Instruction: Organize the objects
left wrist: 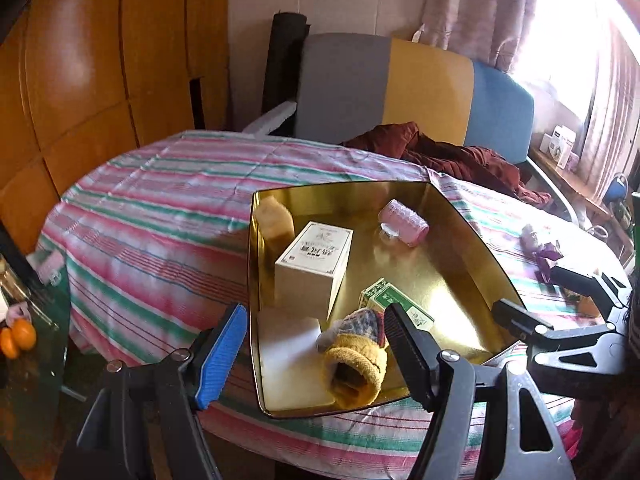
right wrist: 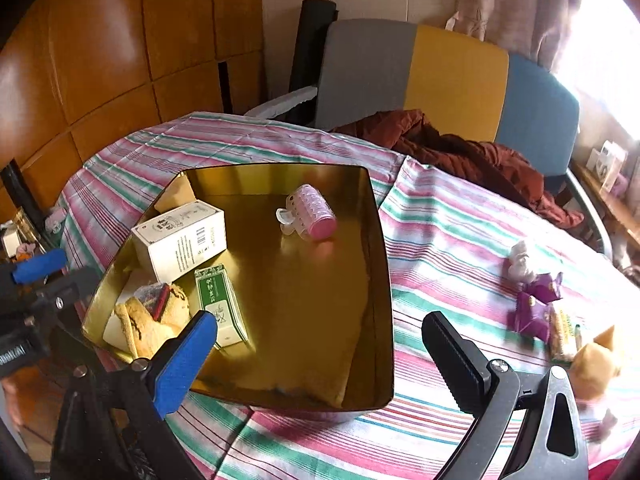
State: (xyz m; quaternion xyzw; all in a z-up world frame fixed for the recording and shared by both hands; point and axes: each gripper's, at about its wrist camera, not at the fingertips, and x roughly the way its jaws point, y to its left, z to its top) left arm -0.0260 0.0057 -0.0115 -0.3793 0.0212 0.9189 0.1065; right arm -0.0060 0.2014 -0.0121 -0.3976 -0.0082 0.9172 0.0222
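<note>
A gold tray (left wrist: 256, 248) sits on the striped tablecloth. It holds a white box (left wrist: 316, 260), a pink hair roller (left wrist: 404, 222), a green box (left wrist: 396, 306) and a knitted mitten with a yellow cuff (left wrist: 354, 360). My left gripper (left wrist: 316, 344) hangs open over the tray's near corner; the mitten lies free below, between its fingers. My right gripper (right wrist: 320, 352) is wide open above the tray's near right edge (right wrist: 390, 312) and holds nothing. Right of the tray lie purple packets (right wrist: 536, 304), a white scrap (right wrist: 520, 260) and a tan plush toy (right wrist: 596, 364).
A dark red garment (right wrist: 472, 160) is bunched at the table's far side, before a grey, yellow and blue chair back (right wrist: 452, 80). Oranges (left wrist: 18, 336) rest on a low glass stand at the left. Wooden panels line the left wall.
</note>
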